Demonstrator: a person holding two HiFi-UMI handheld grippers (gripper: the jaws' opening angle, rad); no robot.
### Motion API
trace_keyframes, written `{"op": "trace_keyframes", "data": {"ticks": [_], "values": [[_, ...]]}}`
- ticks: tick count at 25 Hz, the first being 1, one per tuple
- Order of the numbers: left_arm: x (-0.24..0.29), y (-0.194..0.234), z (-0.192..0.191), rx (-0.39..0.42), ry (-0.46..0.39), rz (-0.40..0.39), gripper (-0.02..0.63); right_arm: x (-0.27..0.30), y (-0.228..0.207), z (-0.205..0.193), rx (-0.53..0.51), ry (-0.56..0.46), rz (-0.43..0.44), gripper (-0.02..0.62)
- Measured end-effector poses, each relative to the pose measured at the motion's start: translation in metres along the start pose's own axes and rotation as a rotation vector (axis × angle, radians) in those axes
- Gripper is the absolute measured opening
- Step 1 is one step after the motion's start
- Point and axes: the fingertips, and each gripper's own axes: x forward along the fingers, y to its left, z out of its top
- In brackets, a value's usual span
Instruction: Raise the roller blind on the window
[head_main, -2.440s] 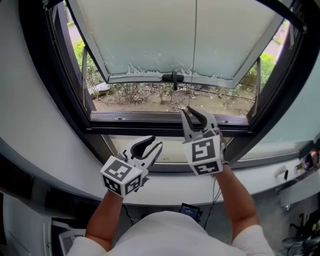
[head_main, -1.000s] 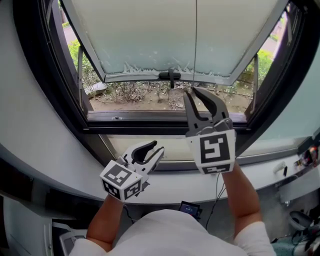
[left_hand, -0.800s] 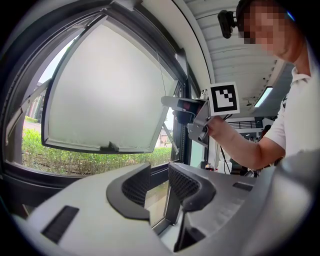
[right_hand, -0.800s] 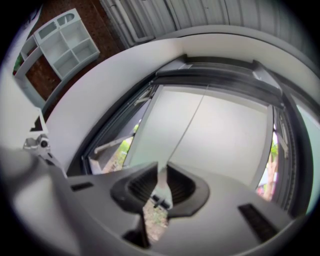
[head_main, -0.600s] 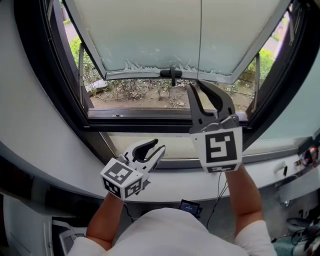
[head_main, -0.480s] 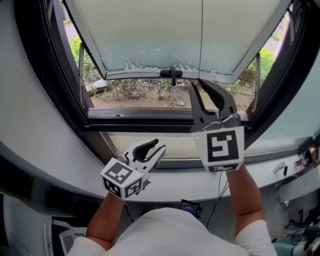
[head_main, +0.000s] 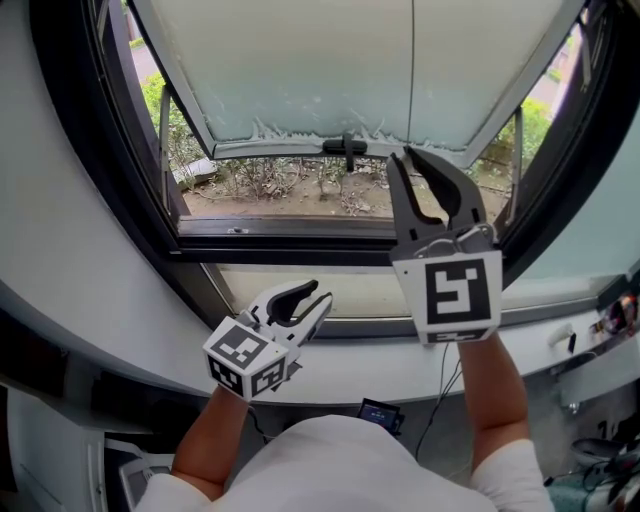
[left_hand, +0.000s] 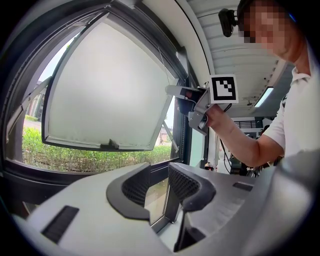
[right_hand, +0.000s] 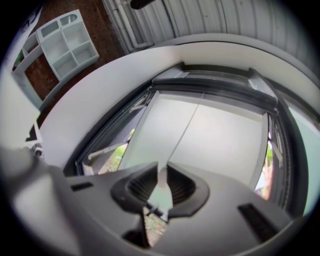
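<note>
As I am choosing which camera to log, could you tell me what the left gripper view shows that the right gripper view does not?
Only the left gripper view: the right gripper with its black-and-white marker cube, on the person's bare forearm, and the left gripper, jaws parted and empty. Only the right gripper view: a white open shelf unit, and the thin pale cord pinched at the right gripper's jaw tips. Both: the pale frosted window panel in its dark frame.
</note>
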Motion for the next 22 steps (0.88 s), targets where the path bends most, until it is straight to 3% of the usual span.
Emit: {"op": "trace_keyframes", "data": {"ticks": [22], "values": [[-0.004,-0.004,-0.010,-0.019,0.017,-0.015,0.126,-0.004,-0.024,0.035,-0.032,-0.049,-0.056,0.066]]}}
